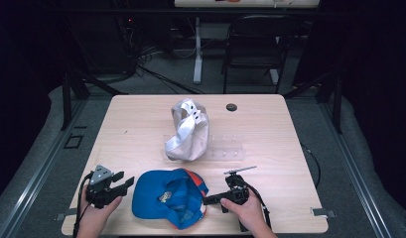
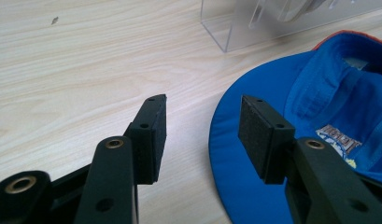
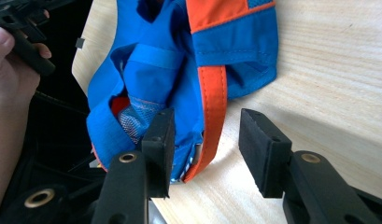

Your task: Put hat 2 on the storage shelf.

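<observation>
A blue cap [image 1: 166, 198] with orange trim lies upside down near the table's front edge. My left gripper [image 1: 125, 179] stands open just left of it. In the left gripper view, my left gripper [image 2: 202, 107] has bare table between its jaws, and the right jaw hangs over the edge of the blue cap [image 2: 291, 74]. My right gripper [image 1: 206, 200] points left at the cap's right side and is open. In the right gripper view, my right gripper [image 3: 207, 121] has the cap's orange strap [image 3: 214, 107] lying between its jaws, and its left jaw is over the blue cap [image 3: 146, 74].
A white cap [image 1: 188, 131] sits on a clear acrylic stand [image 1: 228, 148] at mid table; the clear acrylic stand [image 2: 235, 23] is also beyond my left jaws. A small black disc [image 1: 232, 106] lies near the far edge. A folding chair [image 1: 255, 39] stands behind the wooden table [image 1: 270, 129].
</observation>
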